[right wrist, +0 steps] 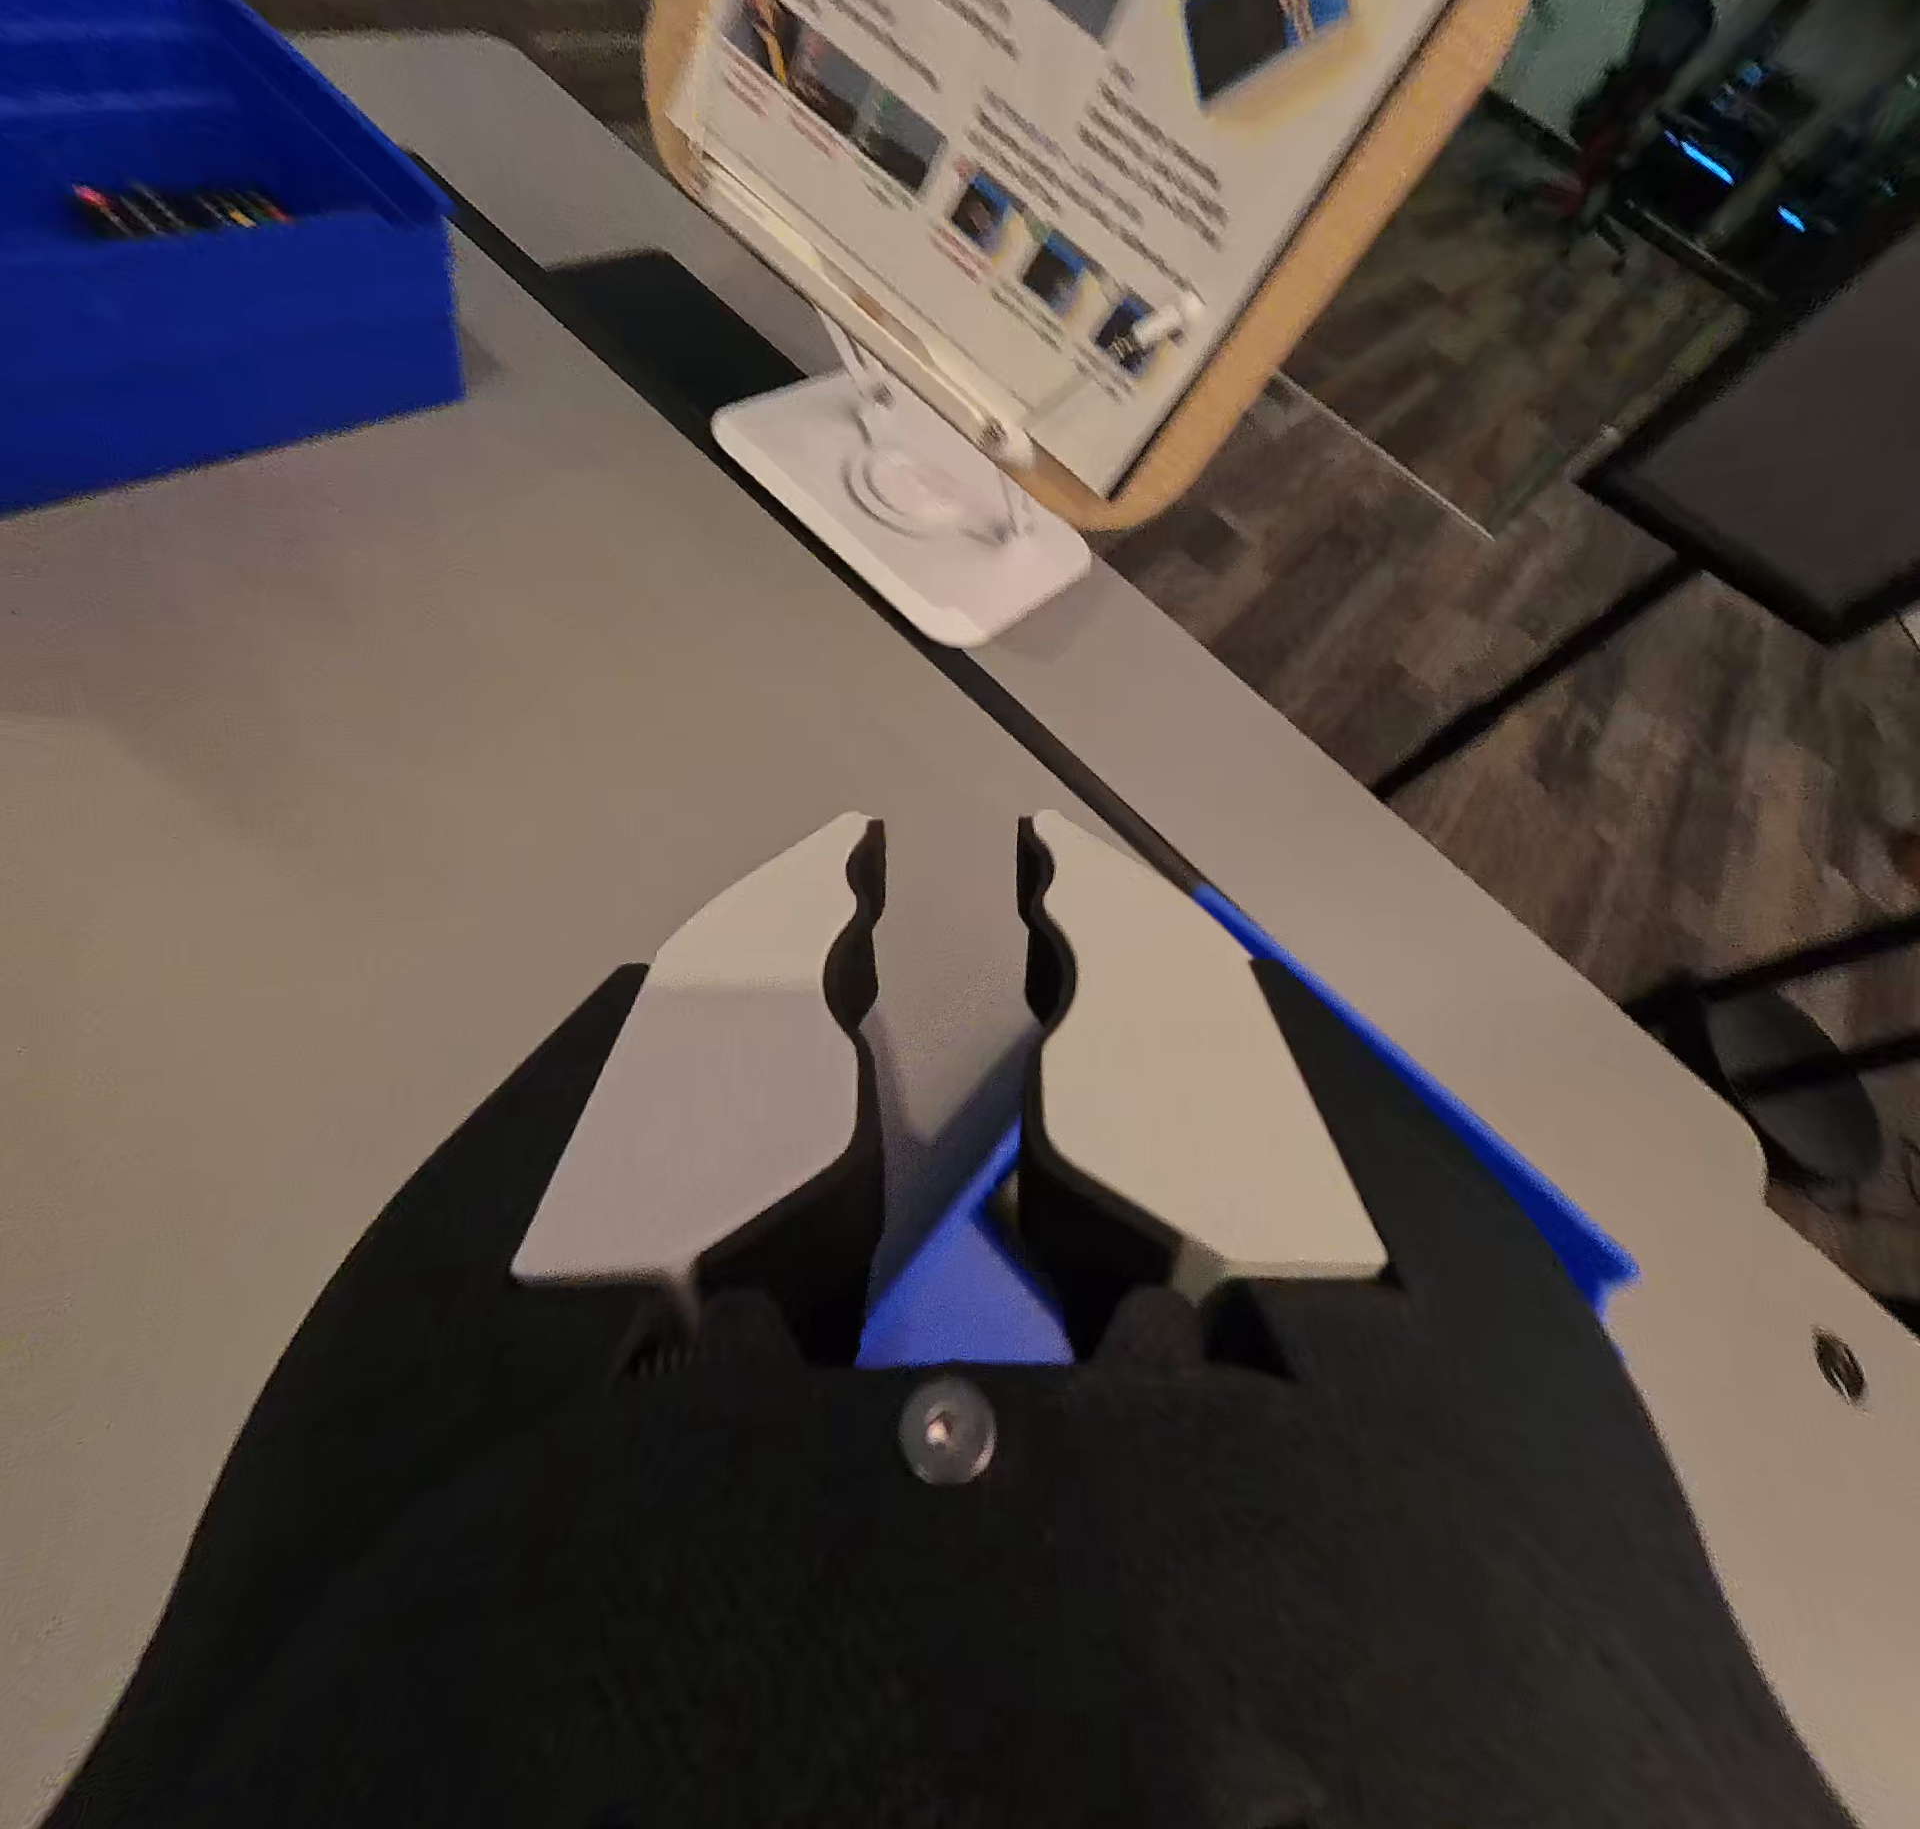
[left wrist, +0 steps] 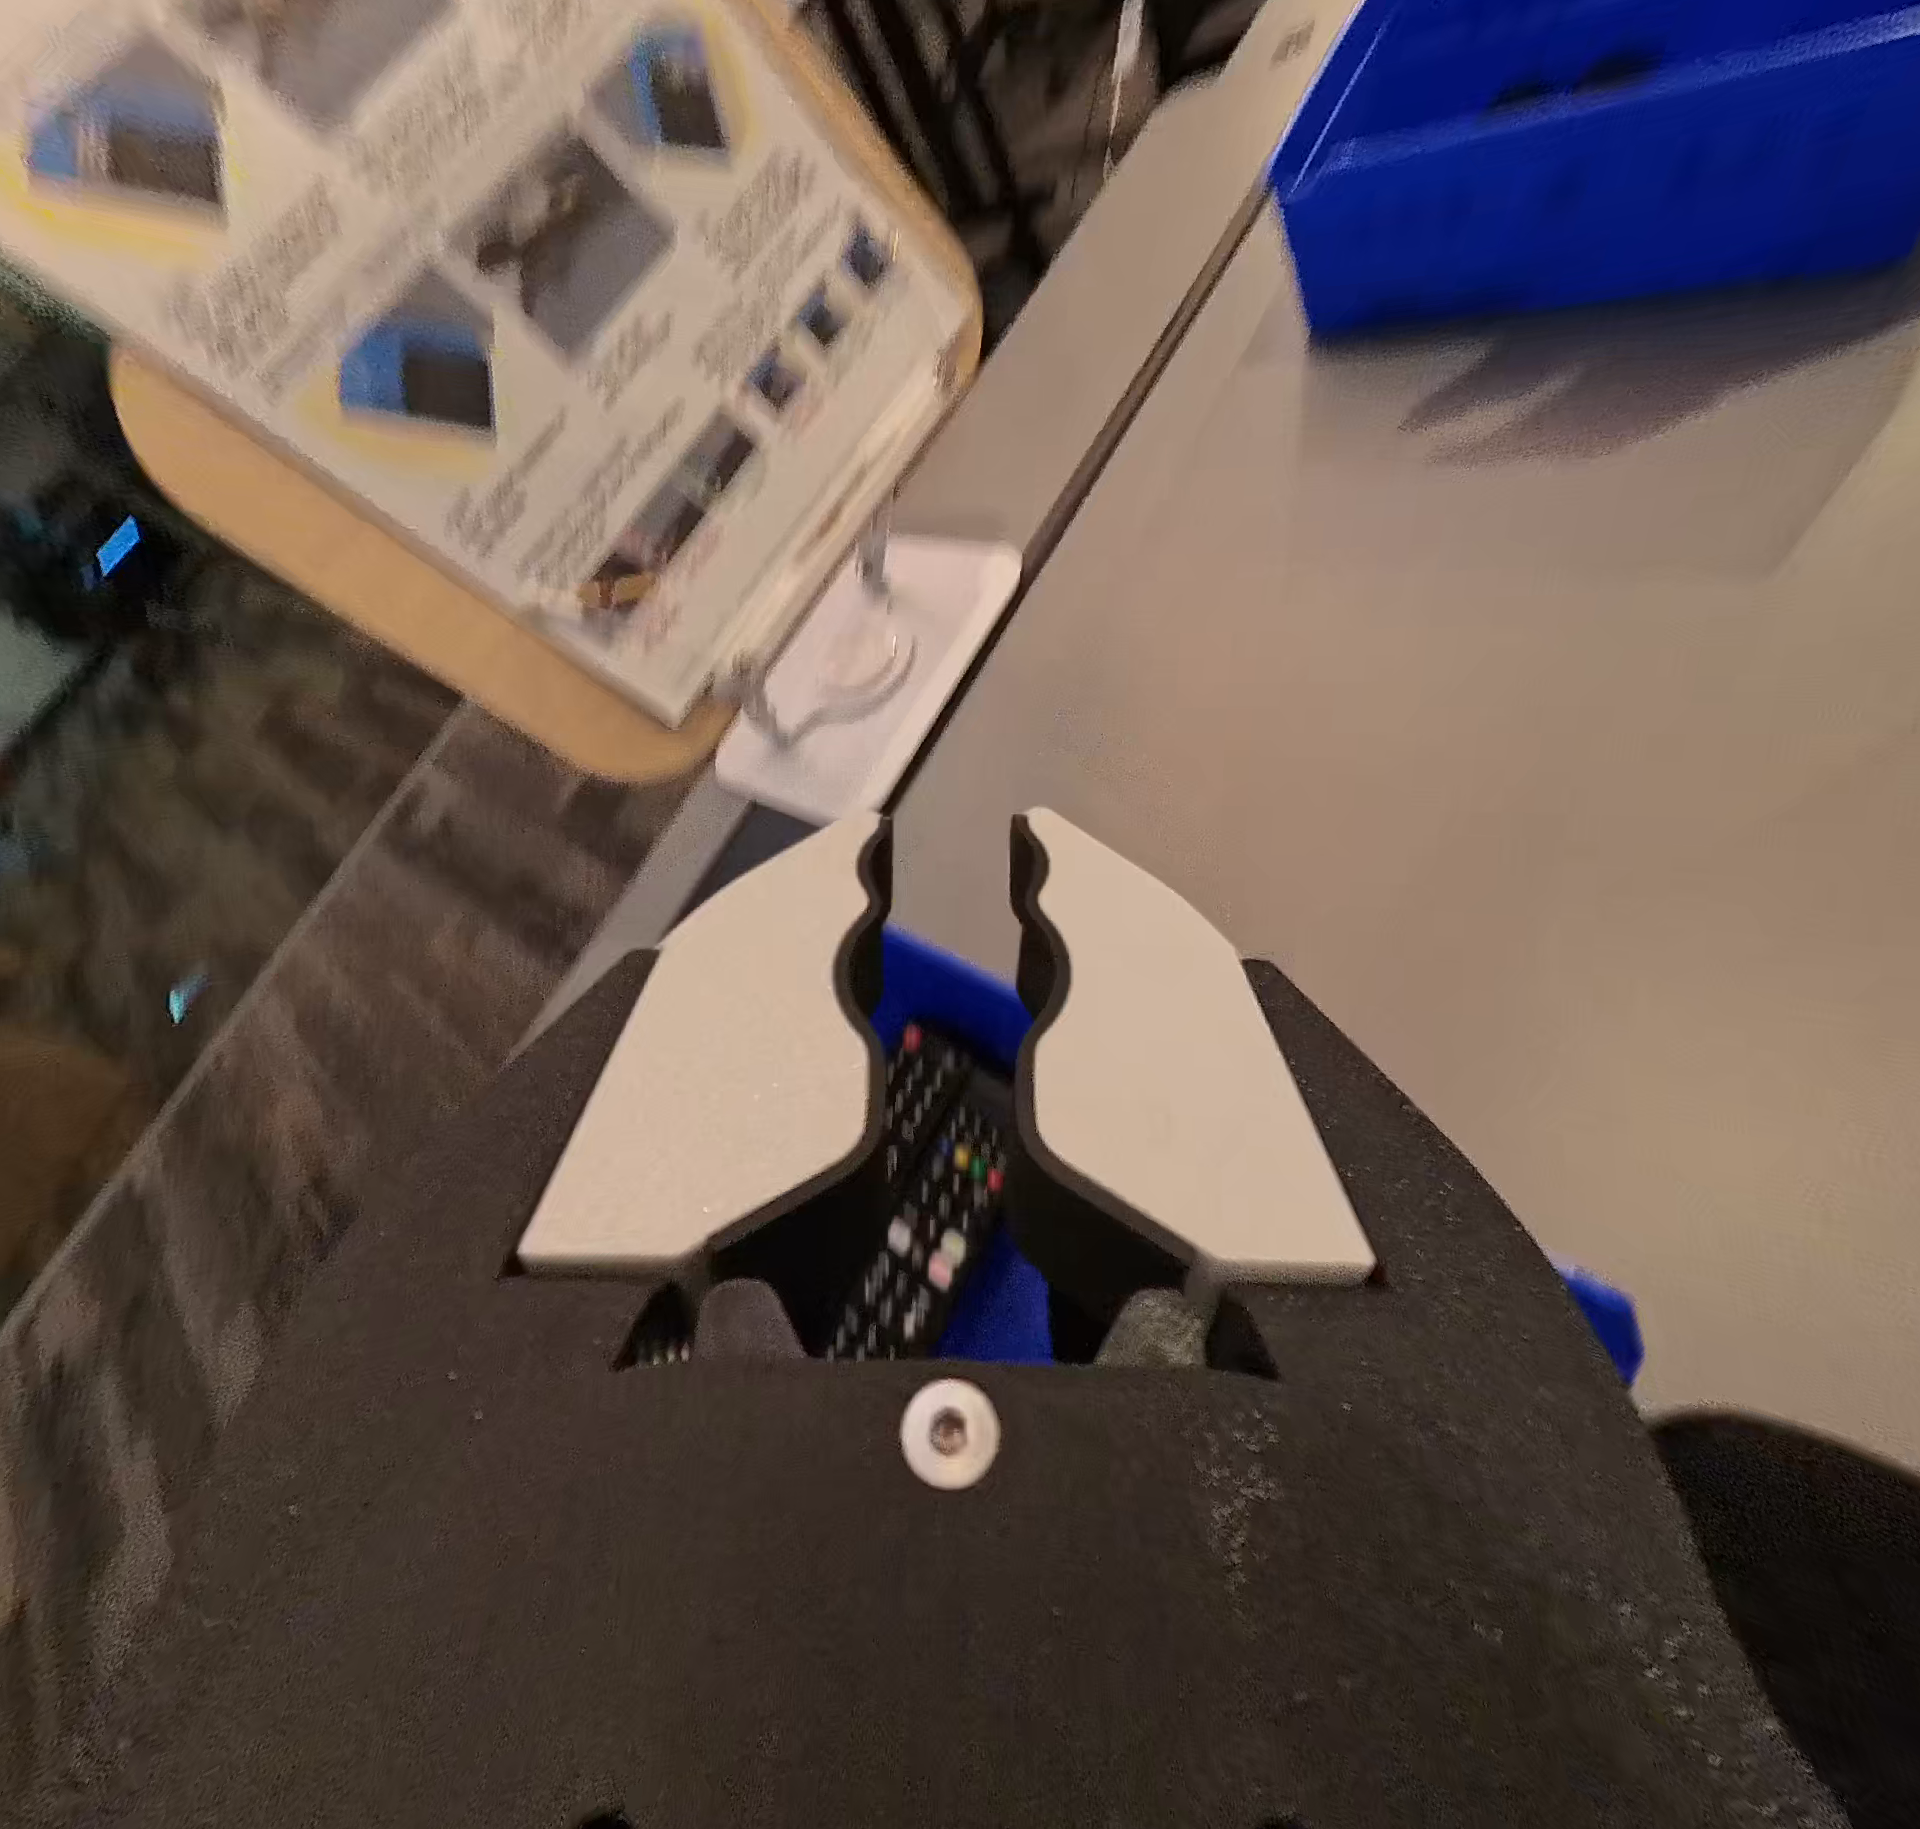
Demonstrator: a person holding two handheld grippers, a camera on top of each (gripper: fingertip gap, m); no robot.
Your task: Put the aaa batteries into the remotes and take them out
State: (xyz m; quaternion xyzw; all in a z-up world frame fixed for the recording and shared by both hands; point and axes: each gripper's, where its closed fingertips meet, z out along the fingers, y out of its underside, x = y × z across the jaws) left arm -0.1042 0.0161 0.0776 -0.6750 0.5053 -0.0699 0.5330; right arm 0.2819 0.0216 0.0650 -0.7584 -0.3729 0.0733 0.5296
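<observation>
In the left wrist view my left gripper [left wrist: 951, 829] is open and empty, held above a blue bin [left wrist: 951, 979] with black remotes [left wrist: 935, 1187] in it, seen between the fingers. In the right wrist view my right gripper [right wrist: 951, 829] is open and empty above the grey table [right wrist: 364, 740], over the corner of another blue bin [right wrist: 966, 1291]. A blue bin [right wrist: 208, 356] with a remote [right wrist: 177, 205] lying in it stands at the far left of that view. No batteries are visible.
A tilted instruction card [right wrist: 1039, 117] on a white stand [right wrist: 914, 522] sits at the table's far edge; it also shows in the left wrist view [left wrist: 468, 273]. A further blue bin [left wrist: 1610, 148] stands at the upper right there. Dark floor lies beyond the table edge.
</observation>
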